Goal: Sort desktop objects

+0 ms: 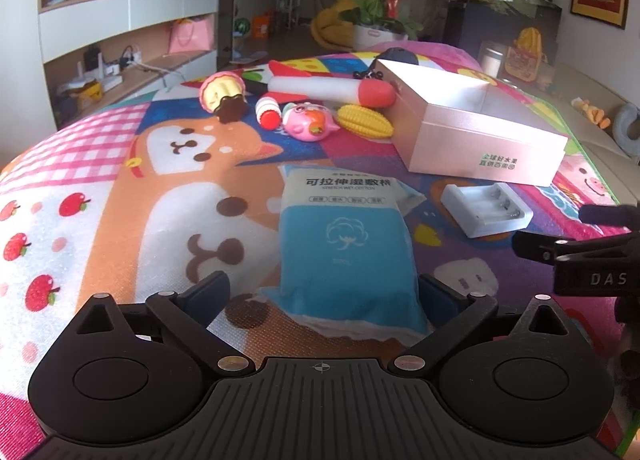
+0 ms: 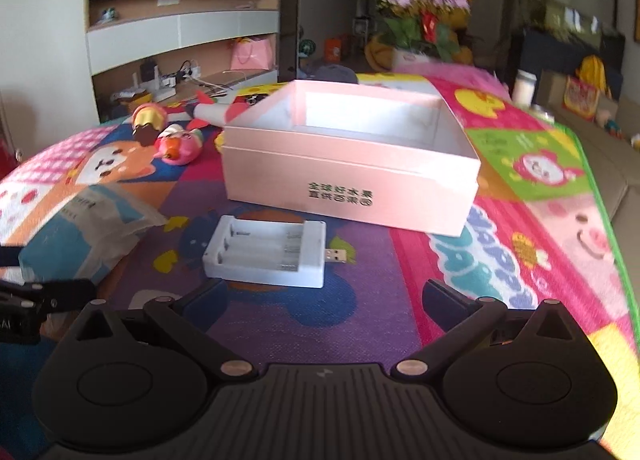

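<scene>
- The left gripper (image 1: 322, 292) stands wide open — the blue-and-white cotton pad pack (image 1: 347, 244) lies on the cartoon mat (image 1: 120, 188) between its fingers, pads clear of it.
- The right gripper (image 2: 322, 300) is spread open and empty, just short of the white battery charger (image 2: 266, 252).
- The open pink box (image 2: 352, 164) sits beyond the charger.

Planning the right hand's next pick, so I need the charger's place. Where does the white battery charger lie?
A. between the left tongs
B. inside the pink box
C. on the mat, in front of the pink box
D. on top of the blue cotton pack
C: in the right wrist view the battery charger lies flat on the mat, just in front of the pink box, whose inside looks empty.
</scene>
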### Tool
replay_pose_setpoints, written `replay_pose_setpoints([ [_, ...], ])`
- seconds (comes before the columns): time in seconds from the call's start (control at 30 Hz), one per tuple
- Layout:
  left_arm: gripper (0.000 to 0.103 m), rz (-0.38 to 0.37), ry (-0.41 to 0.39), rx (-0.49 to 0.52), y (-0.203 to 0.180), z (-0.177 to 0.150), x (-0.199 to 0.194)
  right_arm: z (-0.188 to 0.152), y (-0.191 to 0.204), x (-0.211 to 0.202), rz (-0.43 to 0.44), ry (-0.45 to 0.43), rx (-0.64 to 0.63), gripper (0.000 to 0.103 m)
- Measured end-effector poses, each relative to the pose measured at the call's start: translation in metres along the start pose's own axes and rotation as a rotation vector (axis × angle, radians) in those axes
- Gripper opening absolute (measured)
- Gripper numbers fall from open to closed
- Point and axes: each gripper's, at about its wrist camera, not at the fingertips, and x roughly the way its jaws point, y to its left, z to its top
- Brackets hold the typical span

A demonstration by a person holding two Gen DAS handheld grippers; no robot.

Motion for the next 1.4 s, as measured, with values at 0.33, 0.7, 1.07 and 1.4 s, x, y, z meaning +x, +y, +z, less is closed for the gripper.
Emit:
replay_pose_setpoints([
  [0.33, 0.103, -0.012, -0.012, -0.011, 0.001, -0.002, -0.001, 0.024, 0.008, 0.036, 0.055, 0.06, 0.07, 0.103],
  [0.7, 0.103, -0.019, -0.015, -0.018, 0.003, -0.002, -0.001, 0.033, 0.02, 0.057, 0.068, 0.116, 0.081, 0.097],
  [1.07, 0.103, -0.009, -0.032, 0.001, 0.0, 0.014, 0.0, 0.02, -0.003, 0.014, 0.065, 0.086, 0.034, 0.093],
  [1.4, 0.067, 0.033, 0.0, 0.116, -0.021, 0.019, 0.013, 0.005, -0.03, -0.029, 0.041, 0.07, 0.029, 0.093],
])
